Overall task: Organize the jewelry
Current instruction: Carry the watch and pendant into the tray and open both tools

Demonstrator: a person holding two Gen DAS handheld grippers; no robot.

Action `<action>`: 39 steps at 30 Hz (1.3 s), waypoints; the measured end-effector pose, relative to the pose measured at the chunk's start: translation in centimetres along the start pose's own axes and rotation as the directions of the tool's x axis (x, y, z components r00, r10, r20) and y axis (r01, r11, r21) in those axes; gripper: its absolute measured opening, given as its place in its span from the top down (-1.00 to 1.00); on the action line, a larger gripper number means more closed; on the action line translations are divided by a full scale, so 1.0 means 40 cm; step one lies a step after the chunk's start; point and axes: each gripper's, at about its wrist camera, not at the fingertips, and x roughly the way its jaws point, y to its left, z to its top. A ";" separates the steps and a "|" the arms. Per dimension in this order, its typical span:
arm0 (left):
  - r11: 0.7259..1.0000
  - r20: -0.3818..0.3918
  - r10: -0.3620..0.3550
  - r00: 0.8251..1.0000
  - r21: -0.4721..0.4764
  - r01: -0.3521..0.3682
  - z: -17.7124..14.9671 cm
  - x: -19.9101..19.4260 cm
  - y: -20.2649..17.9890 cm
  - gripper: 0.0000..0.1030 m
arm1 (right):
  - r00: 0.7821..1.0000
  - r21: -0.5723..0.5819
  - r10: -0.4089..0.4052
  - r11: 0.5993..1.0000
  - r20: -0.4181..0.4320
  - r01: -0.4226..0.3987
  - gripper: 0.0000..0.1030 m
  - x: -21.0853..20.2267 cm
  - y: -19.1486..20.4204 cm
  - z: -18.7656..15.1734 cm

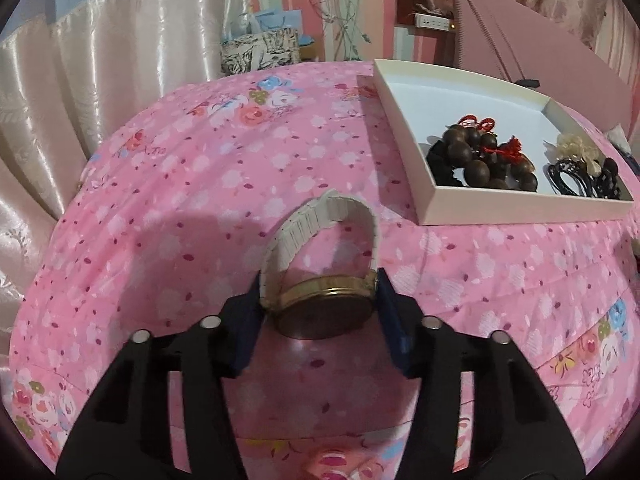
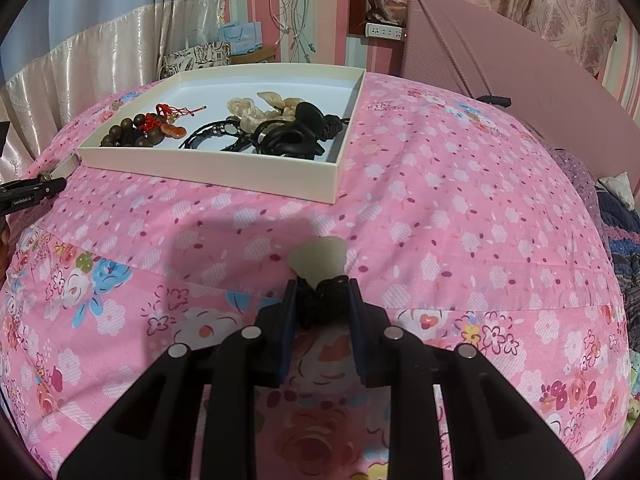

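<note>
Both grippers are loaded and the white tray [image 2: 256, 178] on the pink floral bedspread [image 2: 460, 200] is the landmark here. The left gripper [image 1: 320, 304] is clamped on a gold-cased wristwatch [image 1: 324, 308], its cream band [image 1: 320, 216] looping up ahead of the jaws, held just short of the tray's near left corner. The right gripper [image 2: 322, 302] is closed on a knot of black cord [image 2: 324, 306] carrying a pale jade-like pendant [image 2: 318, 260], poised in front of the tray's near wall.

Inside the tray, plenty is home: a brown wooden bead bracelet [image 2: 128, 130] with red tassel cord [image 2: 162, 116] at the left end, black cord necklaces [image 2: 212, 134] in the middle, cream scrunchies [image 2: 256, 114] and dark hair pieces [image 2: 296, 138] toward the right end. No other loose jewelry shows on the bedspread around the tray.

So by my read this is well along: most pieces are boxed, and what's left is getting these two held items over the near wall and set down inside.
</note>
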 end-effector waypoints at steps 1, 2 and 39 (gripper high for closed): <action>1.000 0.002 -0.001 1.000 0.000 0.001 -0.002 -0.002 0.000 0.02 | 1.000 0.000 0.000 1.000 0.000 0.000 0.56 0.000 0.001 0.000; 1.000 0.006 -0.014 1.000 -0.005 0.014 -0.003 -0.003 0.003 0.03 | 1.000 -0.002 0.000 1.000 0.001 0.000 0.56 0.000 0.002 0.001; 0.992 0.242 -0.121 0.963 0.048 0.113 0.334 -0.040 -0.274 0.04 | 0.953 0.095 0.123 0.984 0.277 -0.154 0.60 0.010 0.086 0.439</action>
